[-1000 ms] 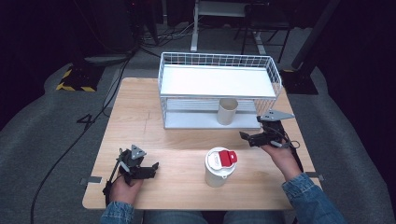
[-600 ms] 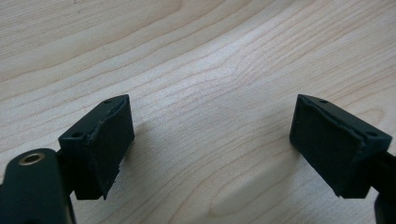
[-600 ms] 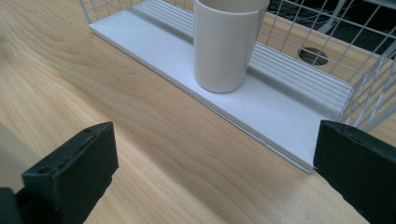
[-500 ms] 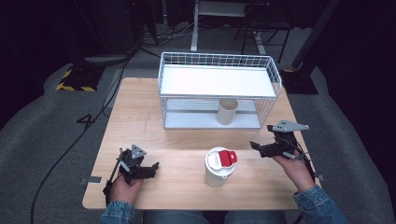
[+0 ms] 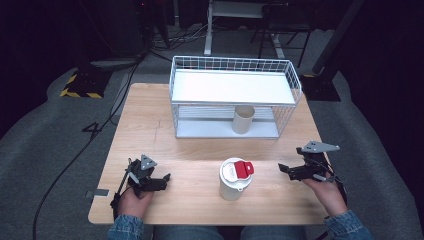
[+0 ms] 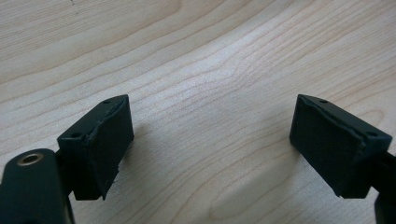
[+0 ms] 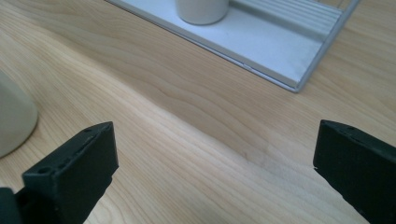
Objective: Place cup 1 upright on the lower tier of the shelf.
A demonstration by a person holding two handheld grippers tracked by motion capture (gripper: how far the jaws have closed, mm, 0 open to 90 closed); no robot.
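wooden table (image 5: pixel 200 150) | wire rack (image 5: pixel 235 95): beige cup (image 5: pixel 243 119) | both hand-held grippers spread wide, empty

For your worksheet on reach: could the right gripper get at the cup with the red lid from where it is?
Probably yes: the right gripper is open, and bare table lies between it and the cup.

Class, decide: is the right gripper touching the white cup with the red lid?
Apart. In the high view, bare wood separates the right gripper from the cup; the right gripper view shows its open jaws holding nothing.
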